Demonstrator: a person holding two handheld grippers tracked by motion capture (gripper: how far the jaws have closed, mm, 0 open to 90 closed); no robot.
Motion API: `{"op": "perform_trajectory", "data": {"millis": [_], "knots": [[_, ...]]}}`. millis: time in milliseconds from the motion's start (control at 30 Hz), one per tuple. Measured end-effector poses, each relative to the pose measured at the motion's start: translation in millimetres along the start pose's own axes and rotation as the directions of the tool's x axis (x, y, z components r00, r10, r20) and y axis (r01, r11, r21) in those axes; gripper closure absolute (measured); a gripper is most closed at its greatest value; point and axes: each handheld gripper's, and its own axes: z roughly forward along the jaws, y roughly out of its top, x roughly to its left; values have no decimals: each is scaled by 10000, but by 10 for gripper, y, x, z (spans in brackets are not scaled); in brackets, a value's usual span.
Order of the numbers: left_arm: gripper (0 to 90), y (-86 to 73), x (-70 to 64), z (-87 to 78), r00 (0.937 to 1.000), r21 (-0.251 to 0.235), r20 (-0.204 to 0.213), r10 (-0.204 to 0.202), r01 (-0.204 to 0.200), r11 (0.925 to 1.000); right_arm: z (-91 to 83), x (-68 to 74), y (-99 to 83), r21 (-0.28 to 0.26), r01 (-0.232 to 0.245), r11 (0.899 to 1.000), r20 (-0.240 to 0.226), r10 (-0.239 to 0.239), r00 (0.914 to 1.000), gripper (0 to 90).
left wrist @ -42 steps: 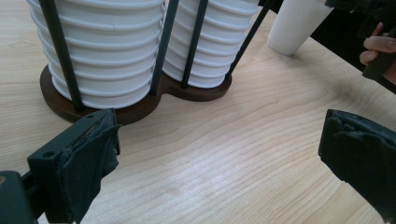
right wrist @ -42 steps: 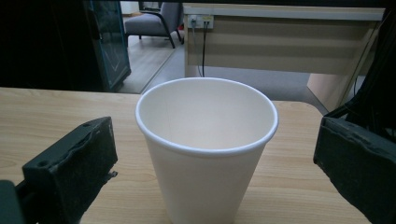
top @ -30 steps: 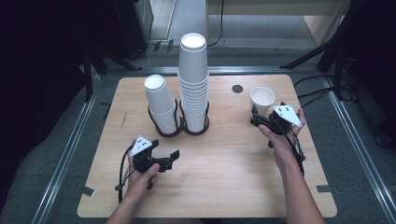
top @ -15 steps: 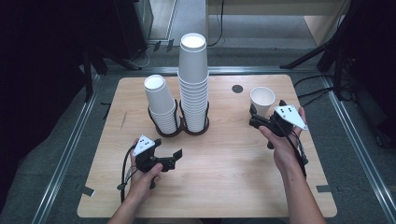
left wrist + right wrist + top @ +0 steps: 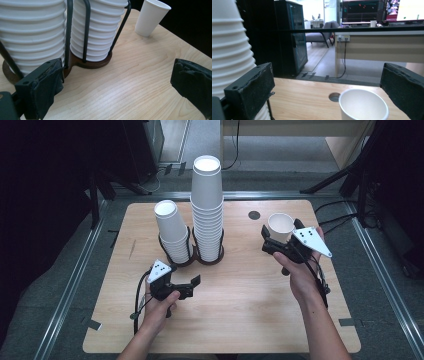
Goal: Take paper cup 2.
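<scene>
A single white paper cup (image 5: 280,224) stands upright at the table's back right, also visible as the cup (image 5: 151,17) and the cup (image 5: 363,106). My right gripper (image 5: 281,235) is open, its jaws wide on either side of the cup's rim without touching it; in its own view the right gripper (image 5: 327,87) looks over the cup from slightly above. A tall cup stack (image 5: 206,207) and a shorter stack (image 5: 172,232) sit in a dark wire holder (image 5: 200,260). My left gripper (image 5: 192,286) is open and empty in front of the holder base (image 5: 90,63); its own view shows the left gripper (image 5: 117,82).
The wooden table (image 5: 240,315) has a round cable hole (image 5: 254,215) behind the single cup. A metal frame rail (image 5: 75,280) runs along the table's left side. Dark stands and cables lie beyond the right edge.
My left gripper has crept forward and a little to the right, toward the cup holder. The right gripper and the single cup have hardly moved.
</scene>
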Motion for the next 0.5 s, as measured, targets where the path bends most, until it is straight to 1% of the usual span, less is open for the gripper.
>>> {"op": "perform_trajectory", "data": {"millis": [167,233,267,333,367,500], "knots": [[0,74,-46,65,10000,-94,38,55,-55,9999,10,102,119,-207,-134,9997,-387,126,9992,0],[0,109,-72,88,10000,-164,43,88,-87,9998,26,194,181,-300,-147,9994,-614,129,9980,0],[0,126,-84,100,9999,-202,27,119,-118,9997,26,194,181,-300,-147,9994,-614,129,9980,0],[0,167,-106,124,9998,-275,7,182,-182,9995,41,256,207,-339,-130,9993,-743,104,9972,0],[0,185,-116,136,9998,-325,20,174,-173,9993,48,292,222,-342,-167,9993,-884,136,9960,0],[0,257,-145,180,9997,-439,-23,247,-247,9987,81,386,270,-375,-273,9989,-1148,228,9931,0]]}}
